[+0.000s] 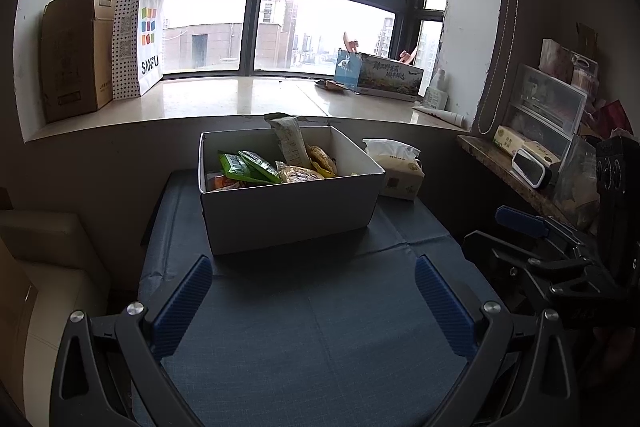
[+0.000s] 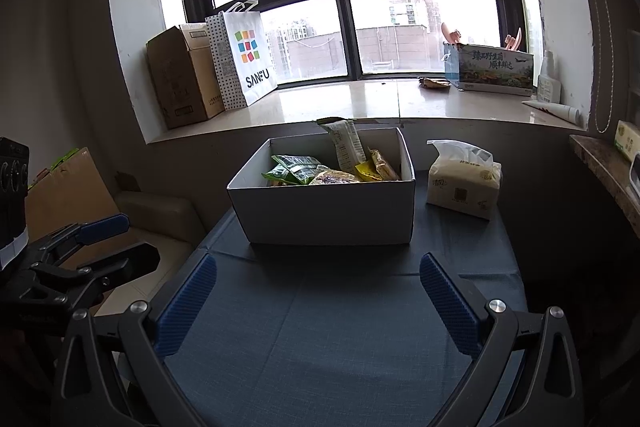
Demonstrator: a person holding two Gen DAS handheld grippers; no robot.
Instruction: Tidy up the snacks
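Note:
A white cardboard box [image 1: 288,211] stands on the blue-covered table [image 1: 312,339]; it also shows in the right wrist view [image 2: 332,215]. Several snack packets lie inside it: green ones [image 1: 248,167], yellowish ones [image 1: 316,163] and a tall pale packet [image 1: 290,143] that sticks up above the rim. My left gripper [image 1: 314,269] is open and empty, a little in front of the box. My right gripper [image 2: 318,267] is open and empty, also in front of the box. Each gripper shows at the side of the other's view: the right one [image 1: 532,227], the left one [image 2: 96,239].
A tissue pack [image 2: 464,179] stands right of the box. On the window sill [image 2: 360,103] are a brown carton [image 2: 180,79], a SANFU paper bag [image 2: 248,59] and a printed box [image 2: 494,69]. A side shelf [image 1: 520,163] with clutter is at the right. A beige seat [image 1: 40,267] is at the left.

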